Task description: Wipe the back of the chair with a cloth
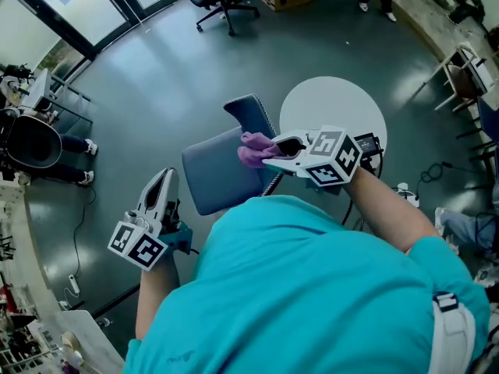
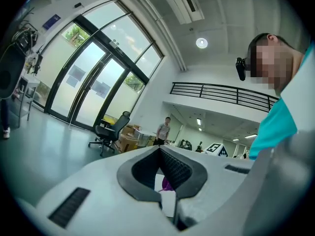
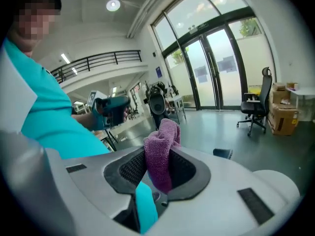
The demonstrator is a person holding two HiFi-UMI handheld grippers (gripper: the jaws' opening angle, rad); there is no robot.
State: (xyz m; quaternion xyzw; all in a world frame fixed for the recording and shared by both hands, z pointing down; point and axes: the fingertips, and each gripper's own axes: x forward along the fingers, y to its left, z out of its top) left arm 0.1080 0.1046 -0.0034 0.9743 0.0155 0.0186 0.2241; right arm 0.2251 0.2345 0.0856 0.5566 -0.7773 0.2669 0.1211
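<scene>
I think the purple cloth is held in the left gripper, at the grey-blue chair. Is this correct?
Not quite. The purple cloth is held in the right gripper, not the left. The right gripper view shows it pinched between that gripper's fingers. It is indeed at the grey-blue chair.

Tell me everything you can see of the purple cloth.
The purple cloth looks like soft terry or microfibre, bunched into a thick fold. The right gripper is shut on it, pinching its middle. A rounded tuft sticks up past the jaw tips and a tail hangs down between them. In the head view it sits over the blue-grey chair, close to where the seat meets the backrest. Whether it touches the upholstery cannot be told.
</scene>
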